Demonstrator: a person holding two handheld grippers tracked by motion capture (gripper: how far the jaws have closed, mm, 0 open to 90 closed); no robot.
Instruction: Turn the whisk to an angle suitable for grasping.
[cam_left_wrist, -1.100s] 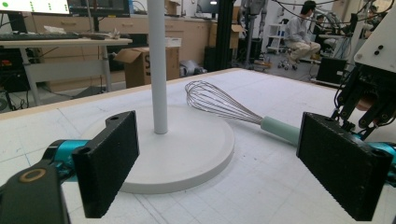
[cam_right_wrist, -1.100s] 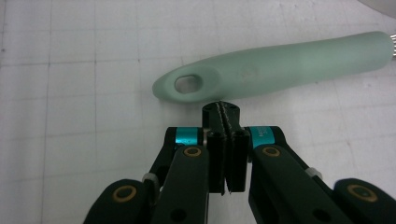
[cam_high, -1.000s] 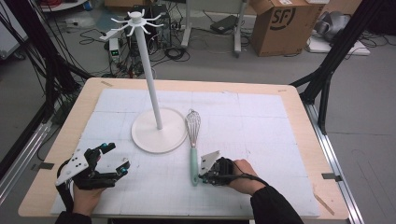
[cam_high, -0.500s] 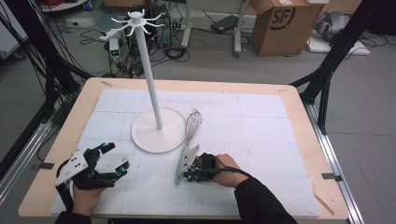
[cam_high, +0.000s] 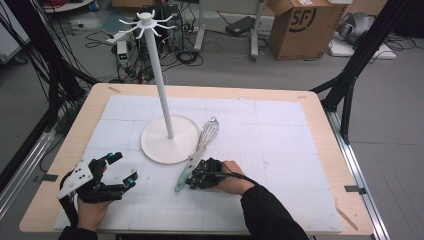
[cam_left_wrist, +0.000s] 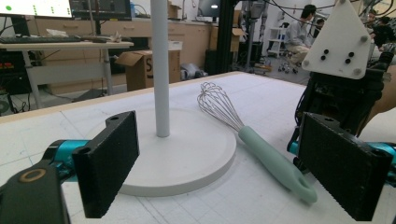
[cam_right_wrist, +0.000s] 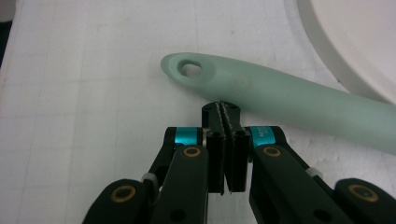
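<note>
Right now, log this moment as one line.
left claw: open, idle | right claw: shut, empty, tips against whisk handle | whisk: flat on mat, head by stand base

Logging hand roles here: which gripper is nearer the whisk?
Right. The right gripper, shut, sits at the whisk handle; the left gripper, open, rests apart near the table's front-left.

The whisk (cam_left_wrist: 243, 126) has thin bright metal wires and a smooth, matt pale-green handle. The stand (cam_high: 169, 135) is smooth matt white. The bench (cam_high: 320, 112) edge appears pale wood. Each gripper (cam_left_wrist: 224, 172) pad is rough, matt black.
</note>
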